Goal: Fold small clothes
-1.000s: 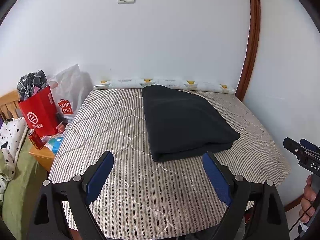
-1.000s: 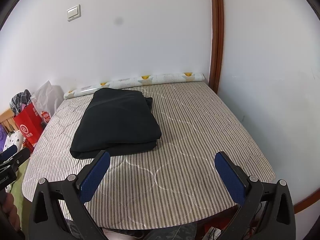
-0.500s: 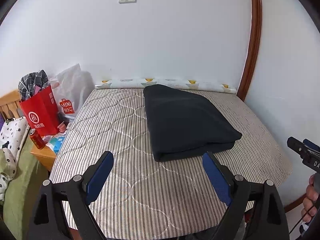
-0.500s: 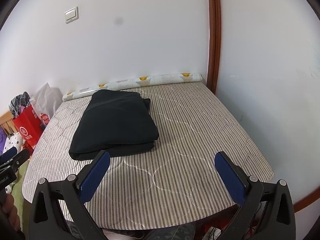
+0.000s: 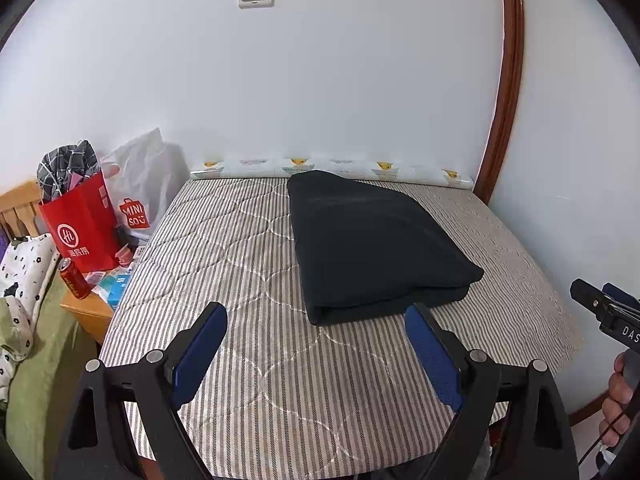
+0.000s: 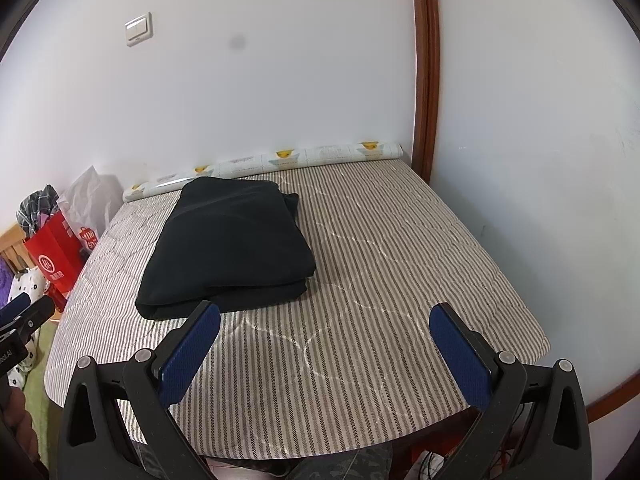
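Lying folded, dark garment (image 5: 372, 240)

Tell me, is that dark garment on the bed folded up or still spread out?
Folded. The dark garment lies as a compact rectangle on the striped mattress, with stacked layers showing along its near edge. Neither gripper touches it.

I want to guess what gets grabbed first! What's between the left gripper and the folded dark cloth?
Only bare striped quilted mattress separates the open left gripper from the folded dark navy cloth, as the left wrist view shows.
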